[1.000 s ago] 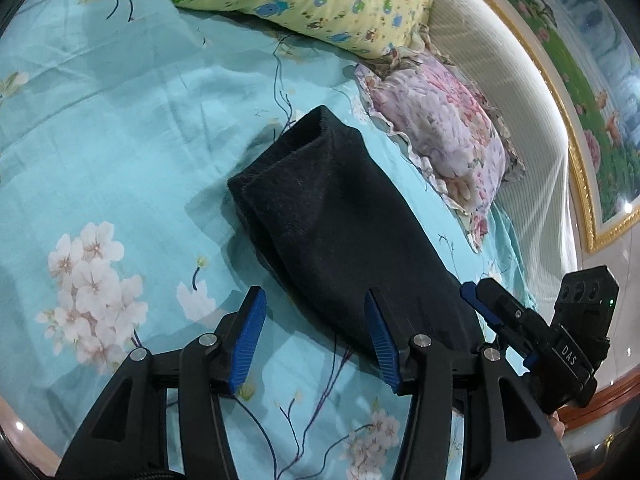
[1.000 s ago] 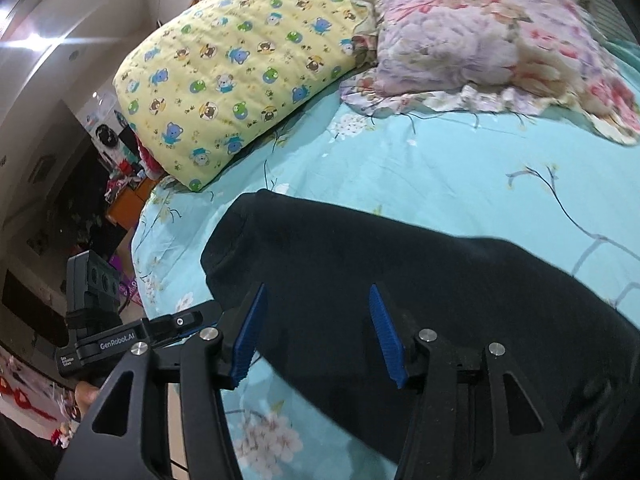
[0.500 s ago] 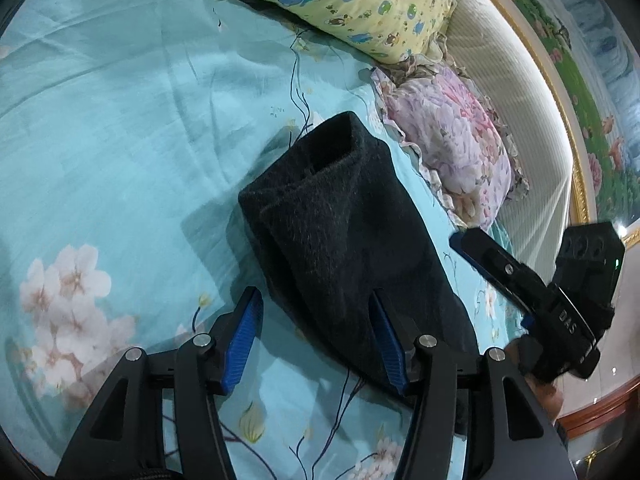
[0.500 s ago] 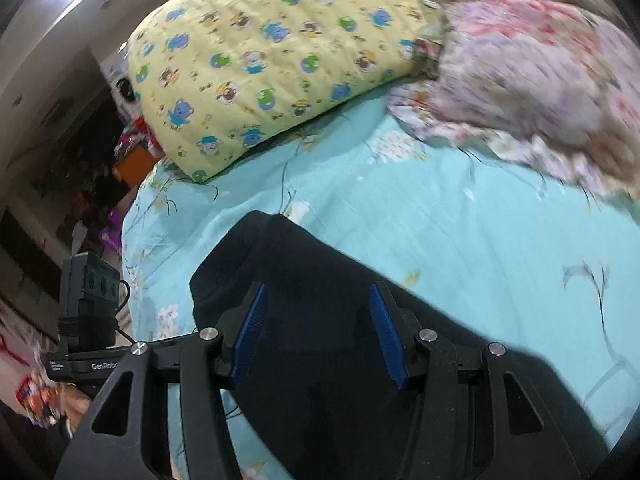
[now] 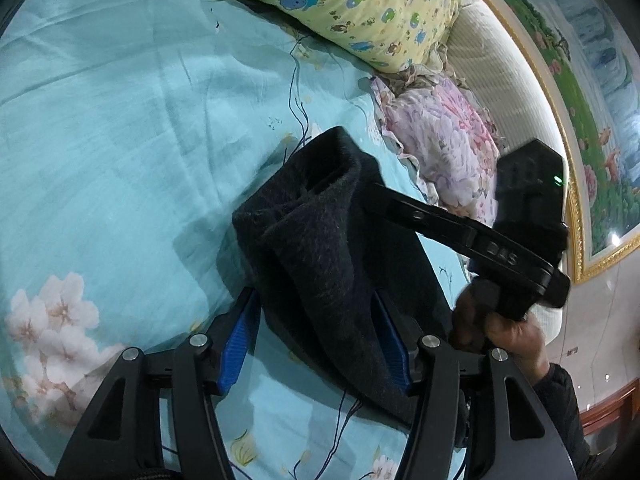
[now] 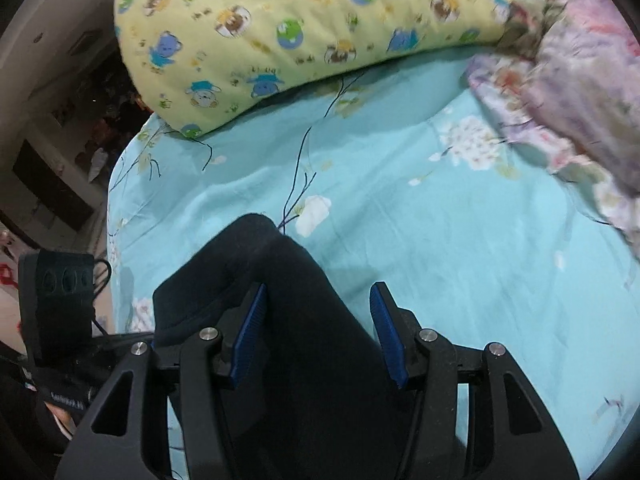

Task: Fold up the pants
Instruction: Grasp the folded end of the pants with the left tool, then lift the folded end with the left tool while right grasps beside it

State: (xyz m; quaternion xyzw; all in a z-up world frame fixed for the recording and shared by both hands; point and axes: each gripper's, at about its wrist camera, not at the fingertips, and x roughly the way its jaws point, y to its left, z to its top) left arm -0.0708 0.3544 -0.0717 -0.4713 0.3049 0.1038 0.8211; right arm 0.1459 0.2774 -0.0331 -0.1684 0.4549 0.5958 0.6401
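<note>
The black pants point(image 5: 320, 248) lie folded in a long strip on the turquoise floral bedsheet point(image 5: 120, 140). The far end bulges up with an open mouth. My left gripper point(image 5: 316, 336) hovers low over the near part. Its jaws are opening, the blue pads stand either side of the cloth, and neither presses on it. My right gripper point(image 5: 400, 208) reaches in from the right over the far end, held by a hand point(image 5: 508, 328). In the right wrist view the right gripper point(image 6: 318, 332) is open above the pants point(image 6: 280, 280), with fabric below and between its pads.
A yellow cartoon-print pillow point(image 6: 300, 28) and a pink floral pillow point(image 5: 440, 148) lie at the head of the bed by a cream headboard point(image 5: 500, 80). The sheet point(image 6: 460, 240) runs on to the right of the pants. The bed's edge point(image 6: 116, 184) drops off beside the left gripper's body point(image 6: 56, 300).
The right gripper has swung across over the pants toward their far end. The left gripper has crept closer to the pants and its pads stand slightly wider apart.
</note>
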